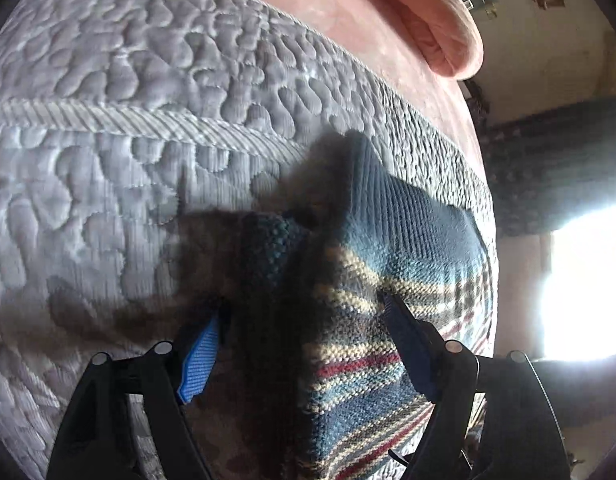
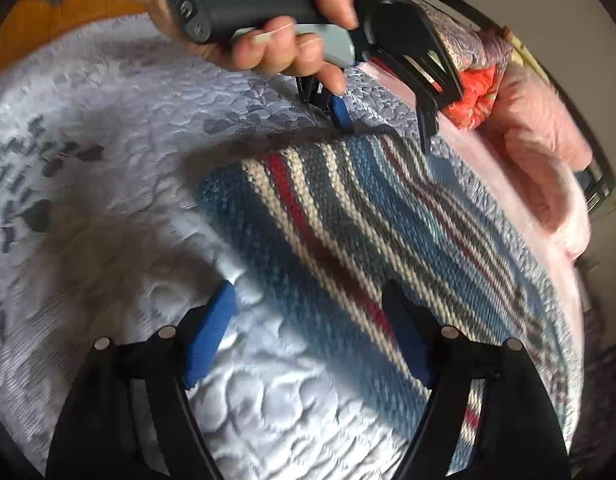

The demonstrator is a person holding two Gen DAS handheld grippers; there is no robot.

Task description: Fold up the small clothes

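**A:** What's under you, biggest thing first?

**B:** A bed with a pale grey quilted cover (image 2: 108,128), stitched in a pebble pattern. It runs beneath and ahead of both my tongs. Beyond them, at the far side, sits a bunched pink fleece blanket (image 2: 547,152).

**A:** And the garment?

**B:** The small striped knit piece, blue with cream and red bands (image 2: 347,216), lies spread on the cover. From my right tongs (image 2: 308,300) it starts between the fingers and stretches away ahead and to the right. I'd say it's laid flat so an edge can be lifted and carried over cleanly.

**A:** Are the right tongs holding it?

**B:** No. They're spread wide, one finger over bare quilt, the other over the knit, gripping nothing.

**A:** The left?

**B:** My left tongs (image 1: 304,300) are wide apart as well, straddling a raised, darker blue part of the knit directly ahead. In the right wrist view they (image 2: 385,124) sit at the garment's far edge, with the hand (image 2: 268,36) on the grey handle. Nothing is pinched. I judge each tool is positioned at opposite ends so both edges can be taken together.

**A:** Risk?

**B:** The loose knit could bunch if only one layer is caught.
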